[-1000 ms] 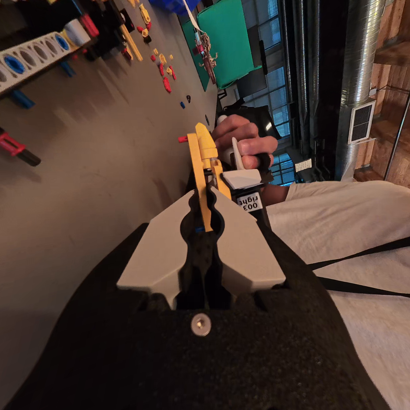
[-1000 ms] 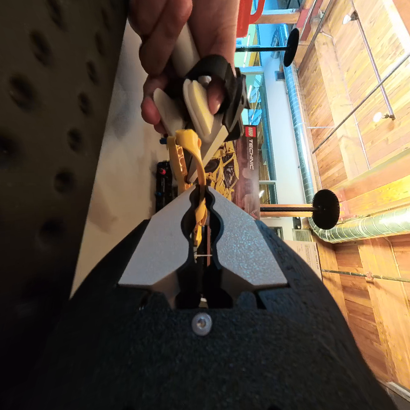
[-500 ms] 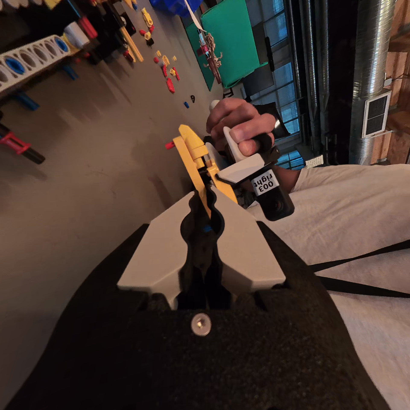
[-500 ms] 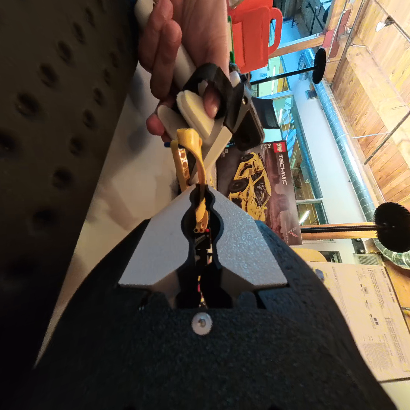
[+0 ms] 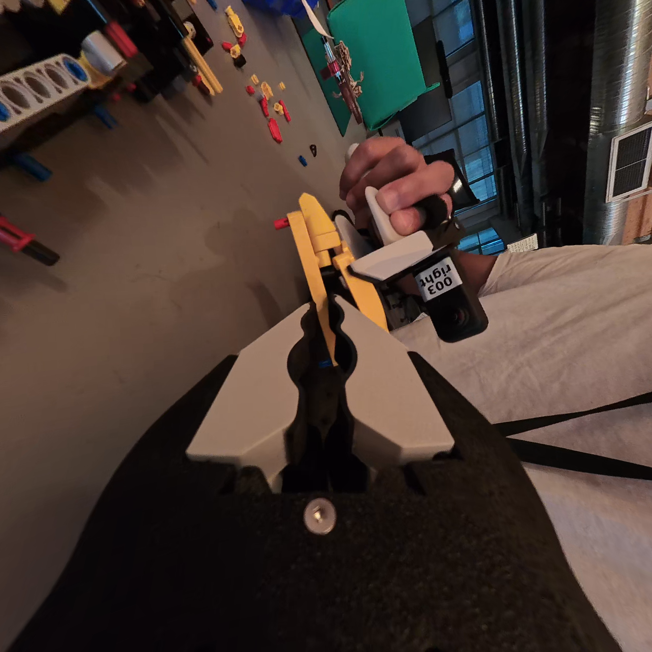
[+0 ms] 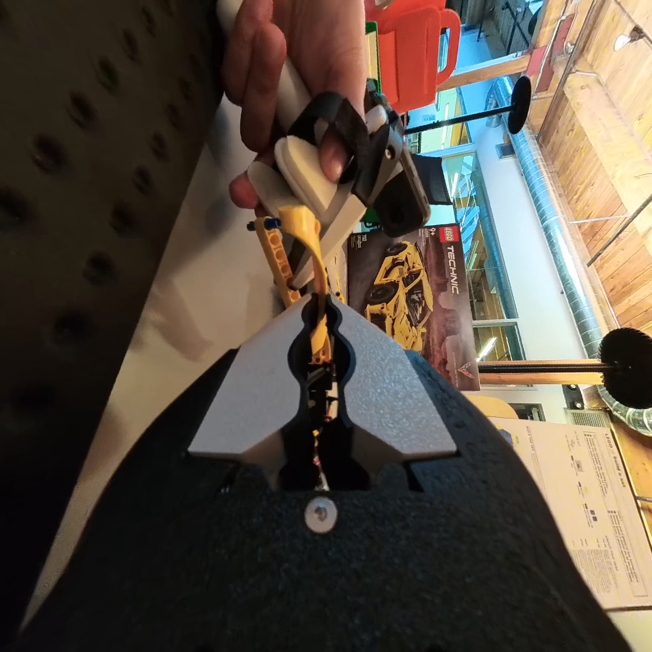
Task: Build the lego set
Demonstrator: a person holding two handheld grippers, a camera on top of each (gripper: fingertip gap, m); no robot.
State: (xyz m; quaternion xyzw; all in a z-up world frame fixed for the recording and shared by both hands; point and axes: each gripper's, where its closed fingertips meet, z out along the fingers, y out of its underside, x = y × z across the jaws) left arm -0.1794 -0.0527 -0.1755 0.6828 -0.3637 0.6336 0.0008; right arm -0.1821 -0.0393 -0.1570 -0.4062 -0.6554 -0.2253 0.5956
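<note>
A yellow lego assembly [image 5: 314,240] with a red pin at its far end is held in the air between both grippers. My left gripper [image 5: 324,304] is shut on its long yellow beam. The right gripper [image 5: 351,269], held by a hand, grips the yellow panel beside the beam. In the right wrist view my right gripper [image 6: 321,297] is shut on the curved yellow panel [image 6: 304,226]. The left gripper [image 6: 297,279], held by a hand, clamps the yellow holed beam [image 6: 278,257] just beyond.
Loose red and yellow lego pieces [image 5: 268,102] lie on the grey table [image 5: 141,211], with a white rack [image 5: 38,84] and a red-black part [image 5: 24,243] at the left. A lego box [image 6: 409,303], an instruction sheet [image 6: 582,511] and a dark perforated panel [image 6: 88,176] are nearby. Less than 4 cm separates the two grippers' tips.
Both grippers have turned together with the assembly. The right gripper and its hand have tilted and shifted in the left wrist view. The lego box and sheet have come into the right wrist view.
</note>
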